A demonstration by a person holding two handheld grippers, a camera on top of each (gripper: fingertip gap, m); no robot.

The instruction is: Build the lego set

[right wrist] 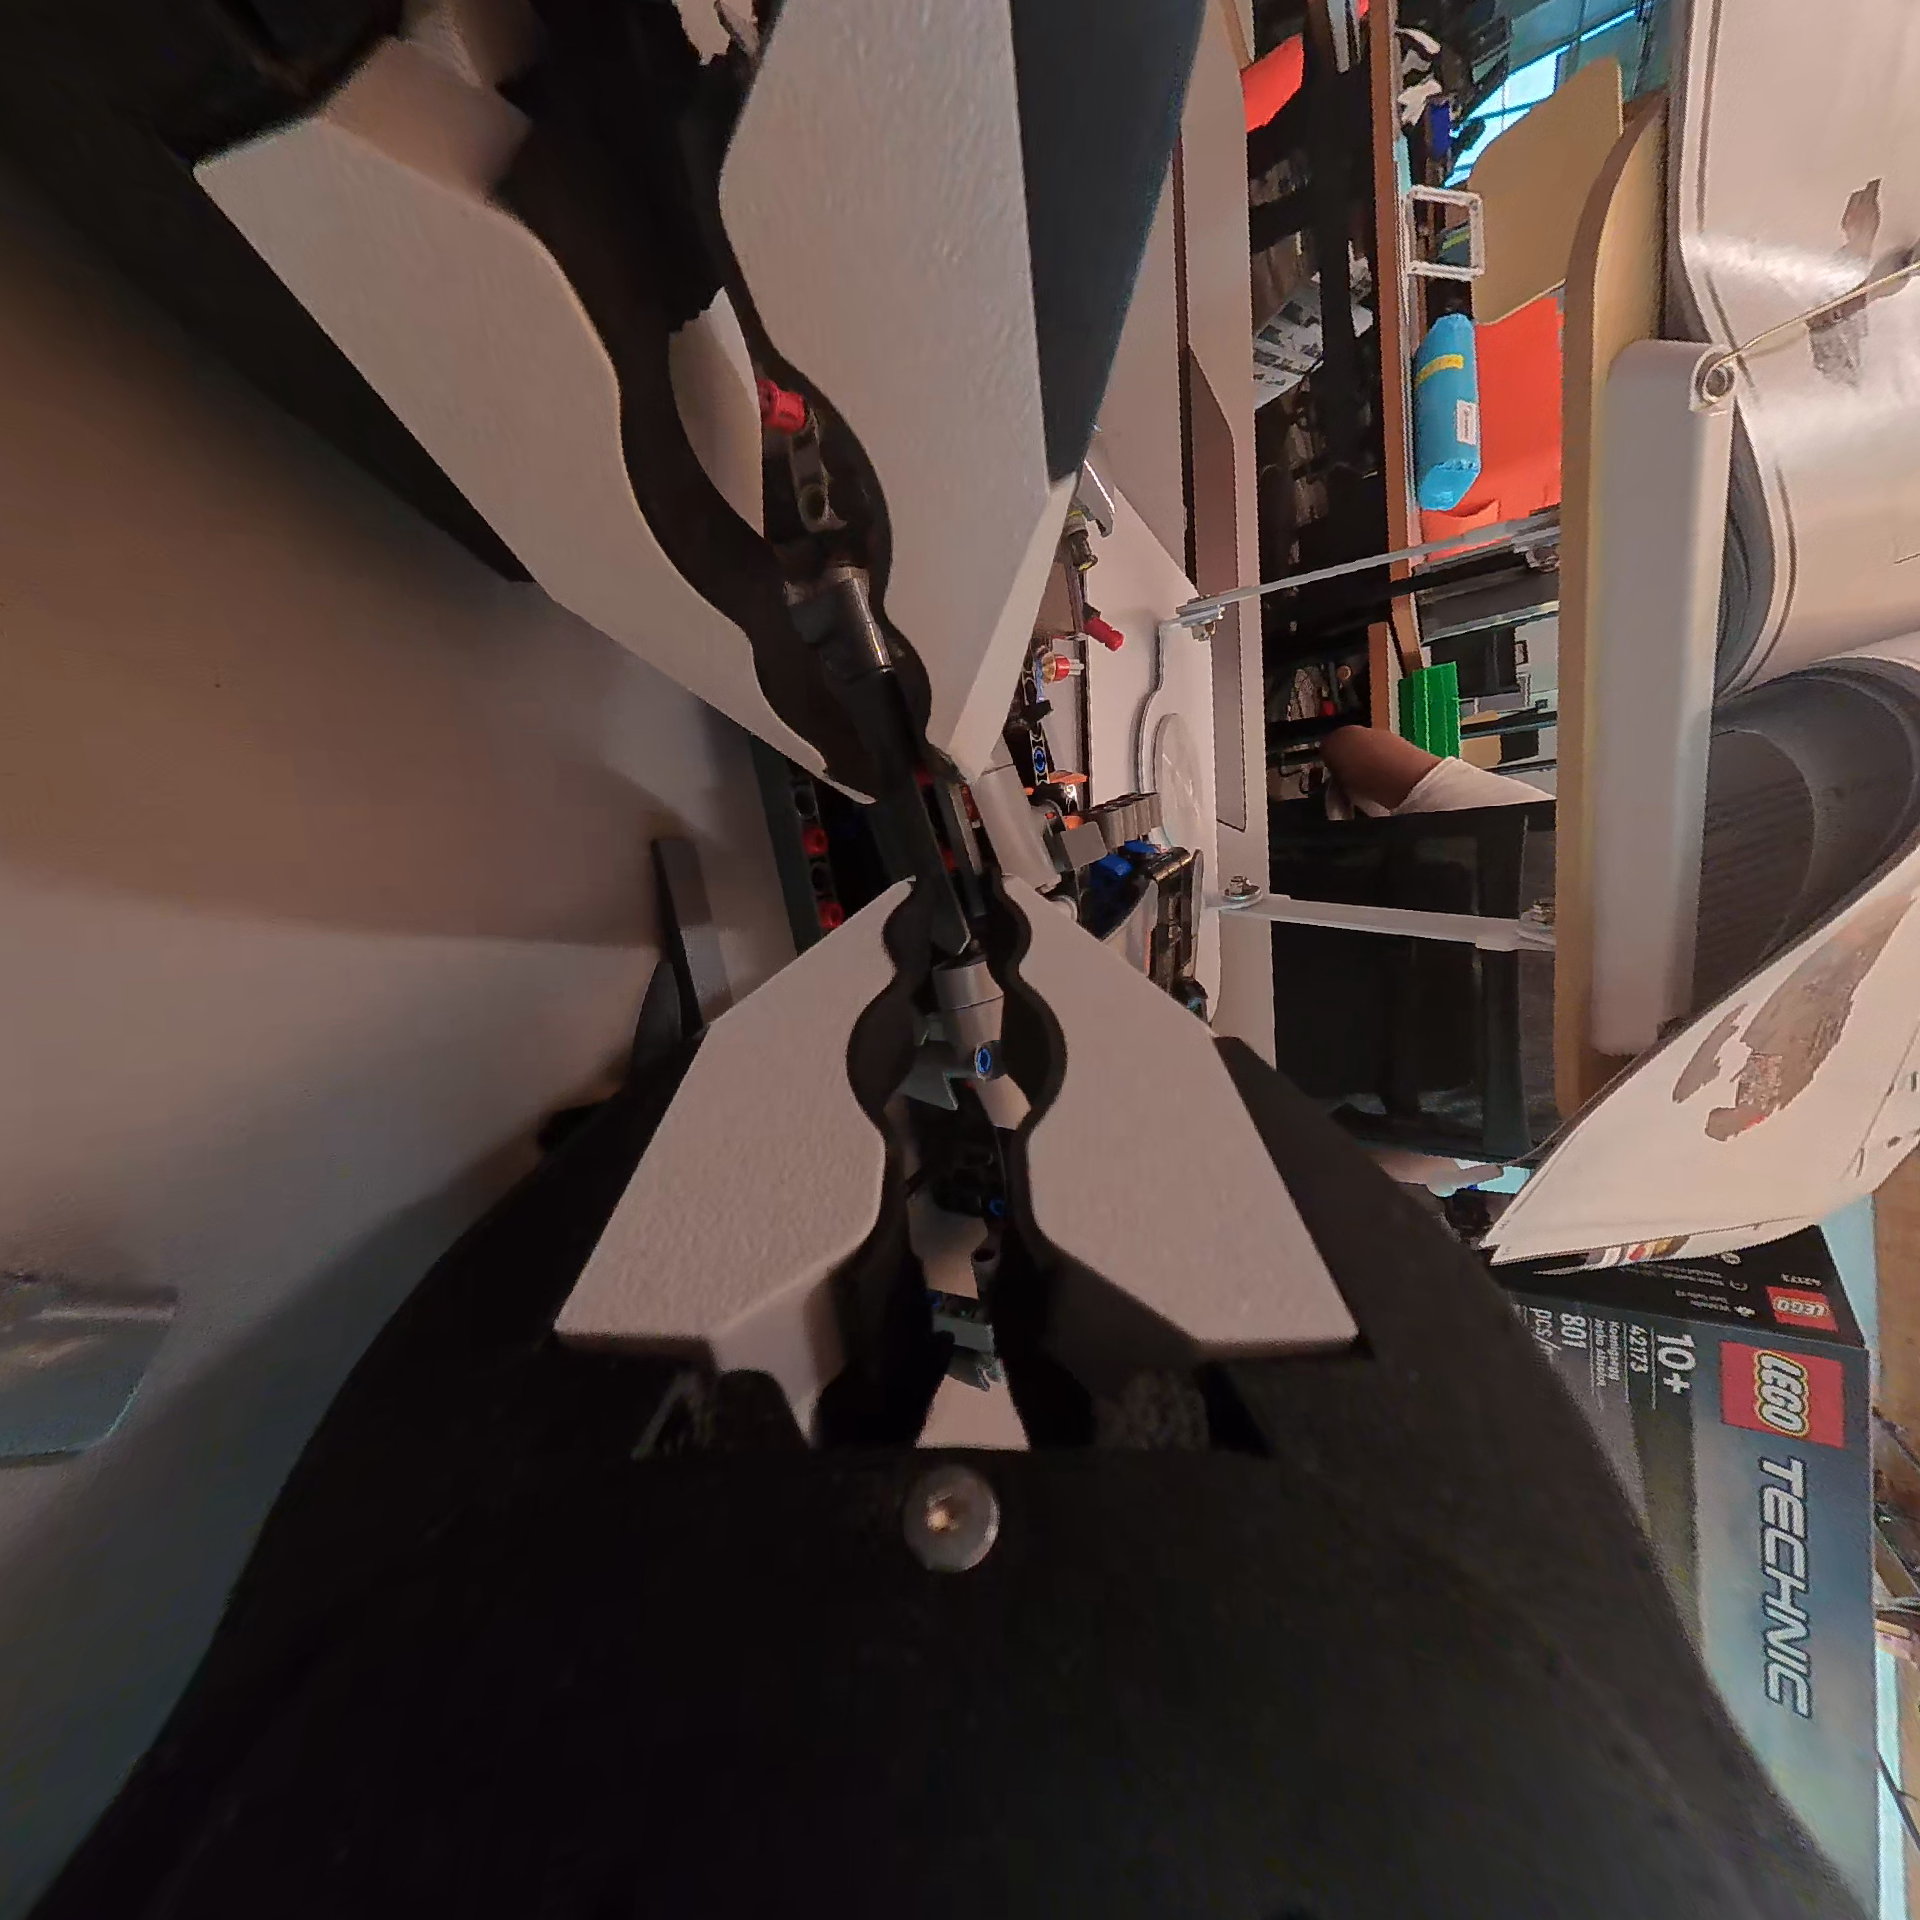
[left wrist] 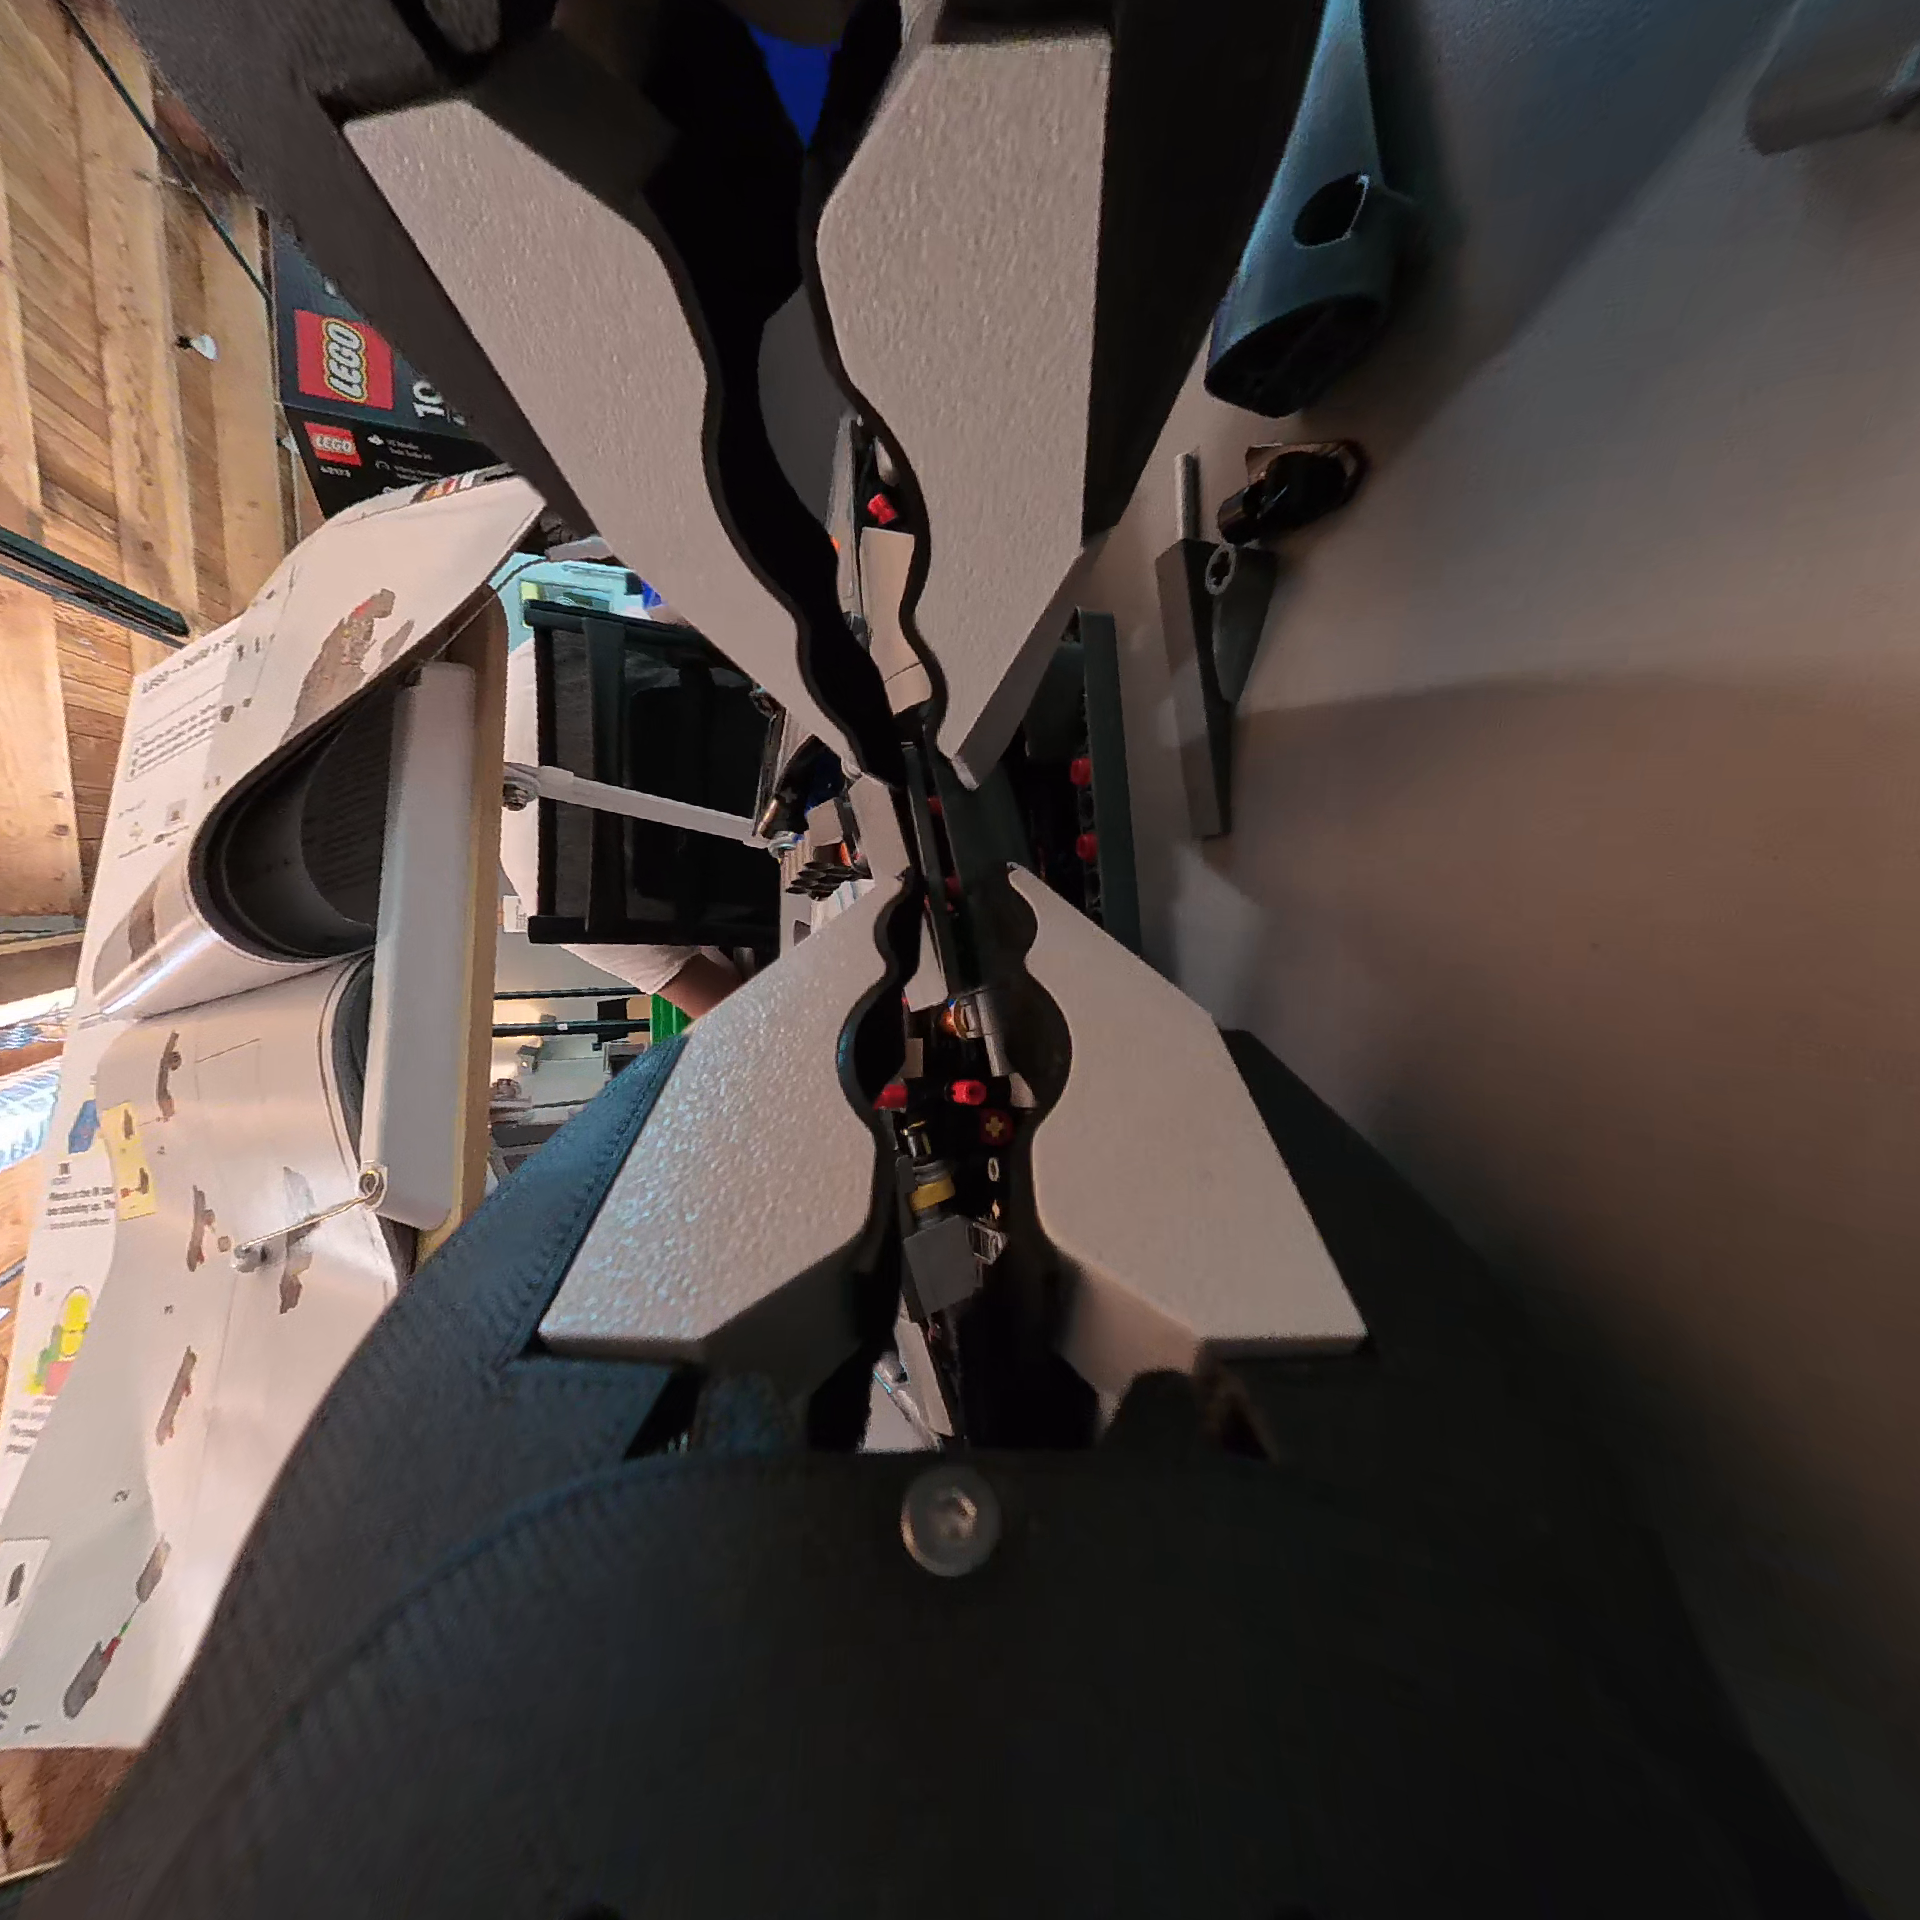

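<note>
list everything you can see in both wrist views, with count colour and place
lego assembly: one, dark with red, grey and yellow bits, clamped between both grippers
loose lego parts: several, grey, blue, orange, on the white table beyond the grippers
dark angled pieces: a few, dark grey, on the table
lego box: one, black, at the table edge
instruction booklet: one, white, propped open on a stand
person's arm: one, white sleeve, background
left gripper: one, white fingers, shut on the assembly
right gripper: one, white fingers, shut on the assembly
</note>
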